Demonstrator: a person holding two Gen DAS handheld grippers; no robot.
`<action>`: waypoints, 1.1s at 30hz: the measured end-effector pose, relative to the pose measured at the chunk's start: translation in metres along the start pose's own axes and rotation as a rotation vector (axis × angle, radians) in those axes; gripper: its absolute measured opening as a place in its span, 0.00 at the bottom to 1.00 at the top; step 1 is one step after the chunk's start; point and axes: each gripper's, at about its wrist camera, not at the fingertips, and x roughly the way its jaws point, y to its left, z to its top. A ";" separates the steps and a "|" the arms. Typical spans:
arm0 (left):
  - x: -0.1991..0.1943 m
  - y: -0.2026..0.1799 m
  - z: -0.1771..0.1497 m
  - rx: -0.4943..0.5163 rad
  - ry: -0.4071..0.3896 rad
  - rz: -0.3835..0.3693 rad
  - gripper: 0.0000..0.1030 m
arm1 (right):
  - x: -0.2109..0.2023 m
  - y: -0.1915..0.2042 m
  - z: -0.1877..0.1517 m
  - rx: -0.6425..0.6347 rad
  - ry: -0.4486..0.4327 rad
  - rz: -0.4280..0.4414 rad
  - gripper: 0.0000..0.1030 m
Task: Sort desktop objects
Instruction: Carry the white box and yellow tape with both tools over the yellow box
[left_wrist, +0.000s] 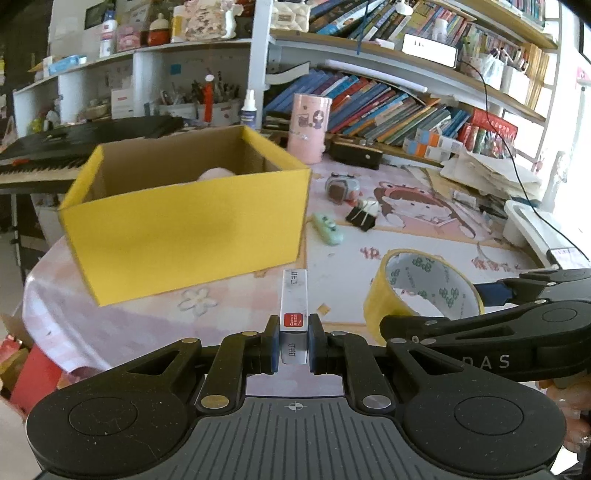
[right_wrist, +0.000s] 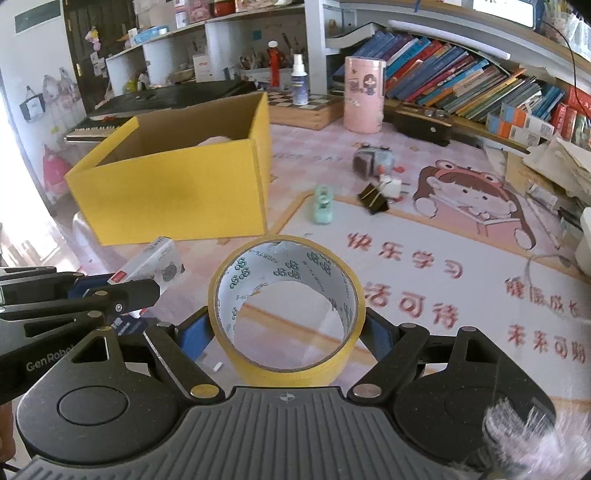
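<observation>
Left tool (left_wrist: 291, 345) clenched on staple box (left_wrist: 294, 306), long axis toward 12; yellow box (left_wrist: 184, 225) at 11, probably nearer. Right tool (right_wrist: 286, 328) grasping tape roll (right_wrist: 286, 295).

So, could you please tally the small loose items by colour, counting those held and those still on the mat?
Yellow: 1, tape roll
White: 1, staple box
Green: 1, correction tape
Black: 1, binder clip
Grey: 1, cube toy
Total: 5

Showing up are one yellow box (right_wrist: 173, 192), one tape roll (right_wrist: 286, 306), one staple box (left_wrist: 294, 299), one binder clip (right_wrist: 373, 199) and one pink canister (right_wrist: 364, 94).
</observation>
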 end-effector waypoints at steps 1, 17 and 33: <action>-0.004 0.003 -0.003 0.000 0.001 0.004 0.13 | -0.001 0.005 -0.003 0.002 0.000 0.003 0.79; -0.055 0.049 -0.037 -0.047 -0.024 0.090 0.13 | -0.011 0.079 -0.025 -0.056 -0.006 0.084 0.79; -0.065 0.066 -0.036 -0.087 -0.056 0.120 0.13 | -0.012 0.106 -0.019 -0.137 -0.011 0.124 0.79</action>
